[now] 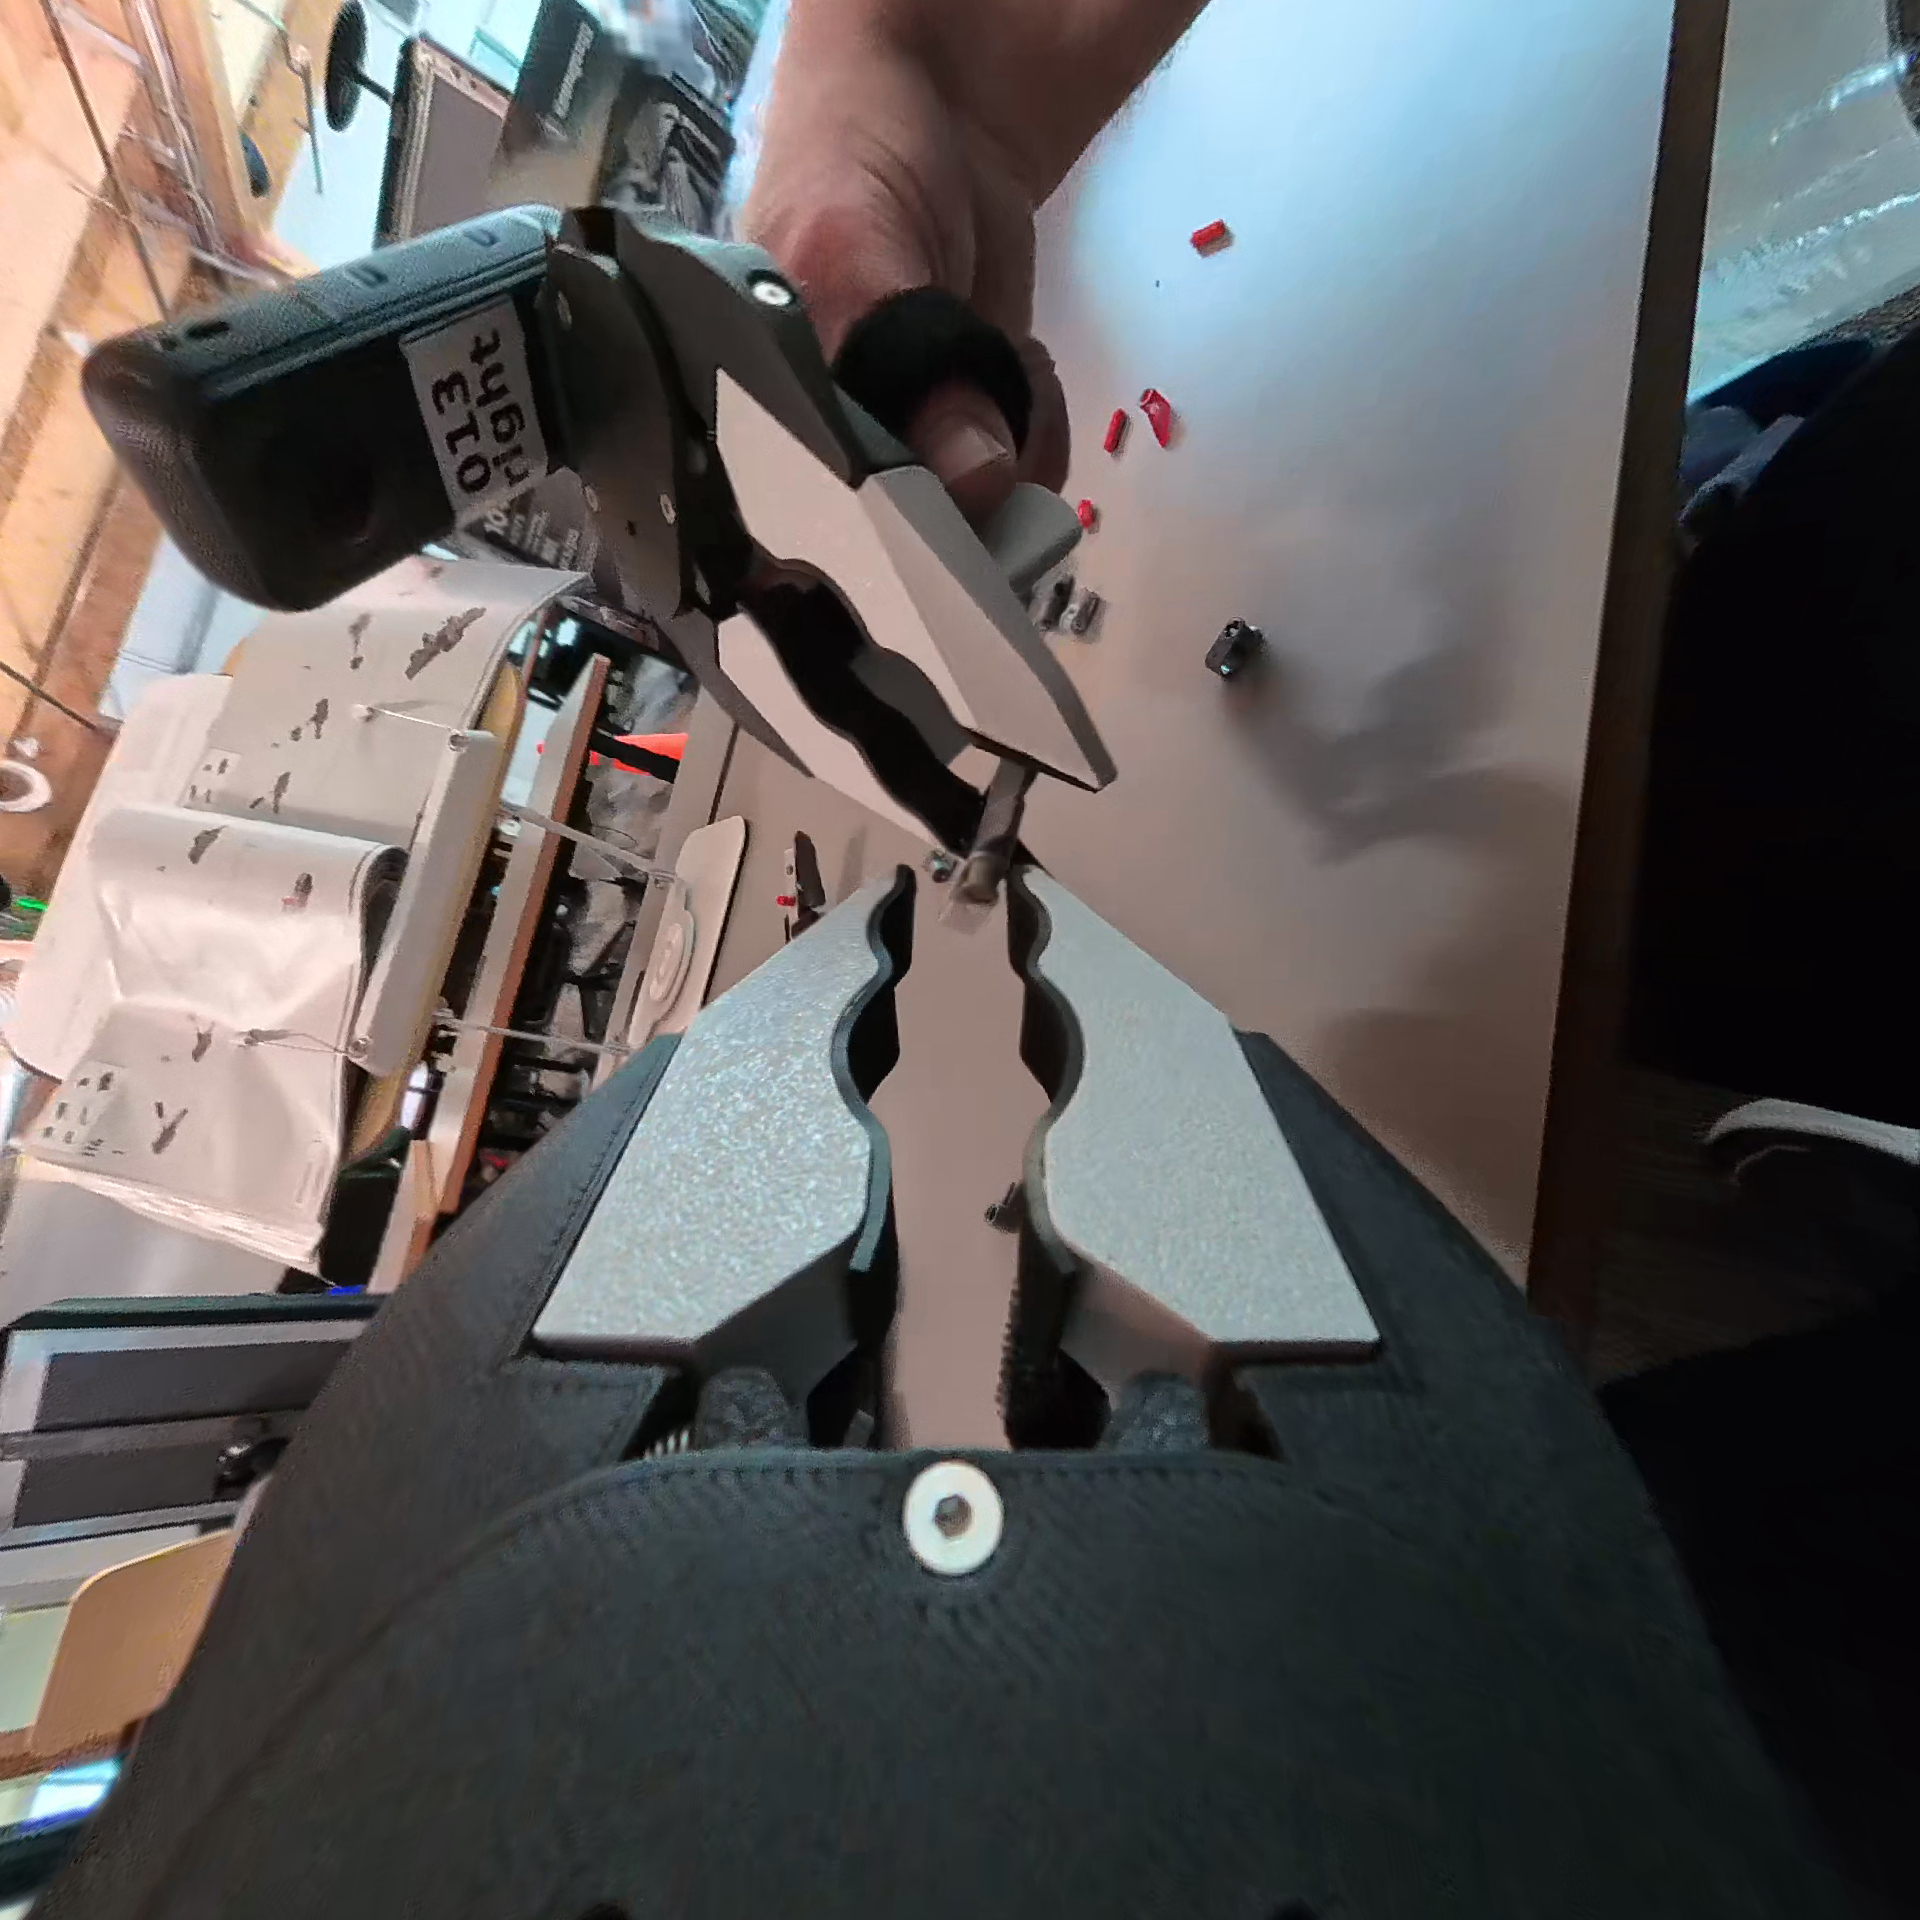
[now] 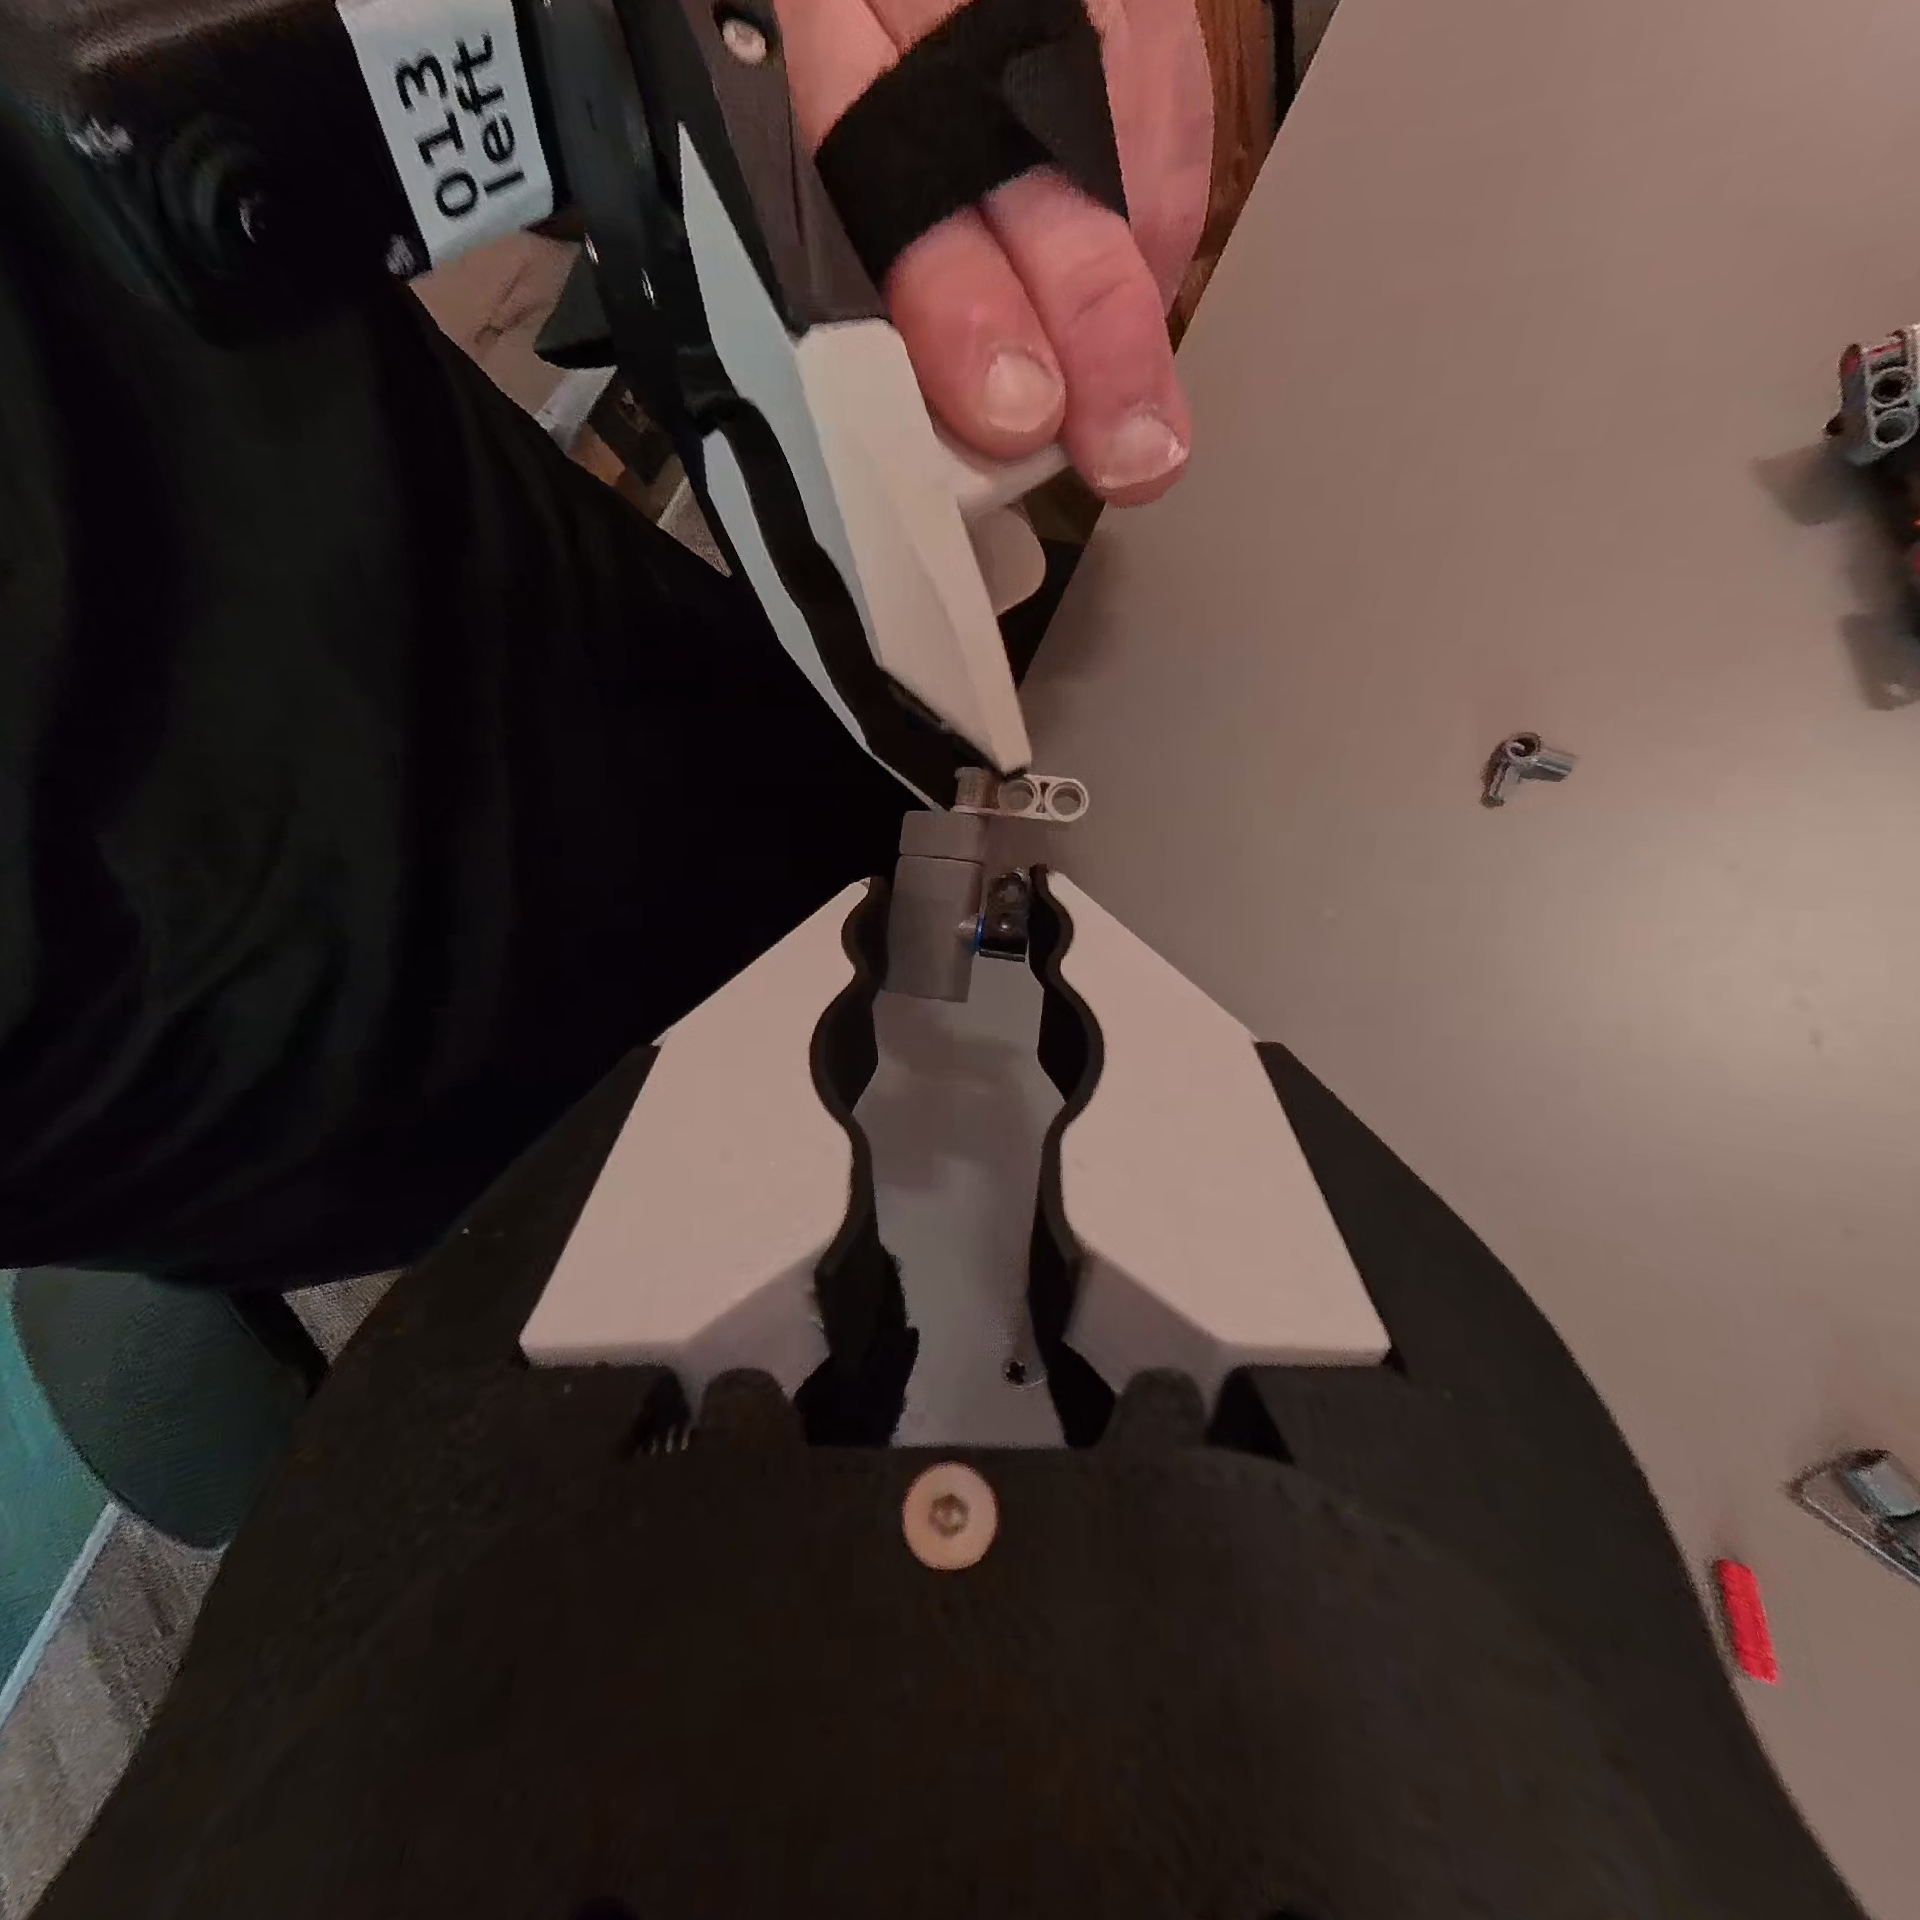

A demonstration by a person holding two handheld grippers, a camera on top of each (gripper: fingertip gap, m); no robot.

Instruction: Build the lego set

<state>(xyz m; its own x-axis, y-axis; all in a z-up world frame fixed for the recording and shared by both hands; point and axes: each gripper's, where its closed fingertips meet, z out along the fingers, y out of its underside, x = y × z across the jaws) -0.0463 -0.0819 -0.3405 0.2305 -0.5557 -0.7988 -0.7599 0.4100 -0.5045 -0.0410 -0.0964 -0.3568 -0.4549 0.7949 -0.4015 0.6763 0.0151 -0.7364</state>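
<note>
Right tongs (image 2: 951, 899) narrowed on a grey and black lego assembly (image 2: 940, 930), long axis running along the fingers, tip-first toward the left. Left tongs (image 2: 982, 779) pinched at the very tips on a small light-grey beam with holes (image 2: 1039, 796), lying crosswise, just above and touching the assembly. Held above bare desk (image 2: 1455, 1039) near its edge; loose pieces, among them a grey connector (image 2: 1522, 767), well apart.

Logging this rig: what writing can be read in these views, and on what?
White label on the right gripper: legible, not quoted.
White label on the left gripper: legible, not quoted.
Booklet pages: print too small.
</note>
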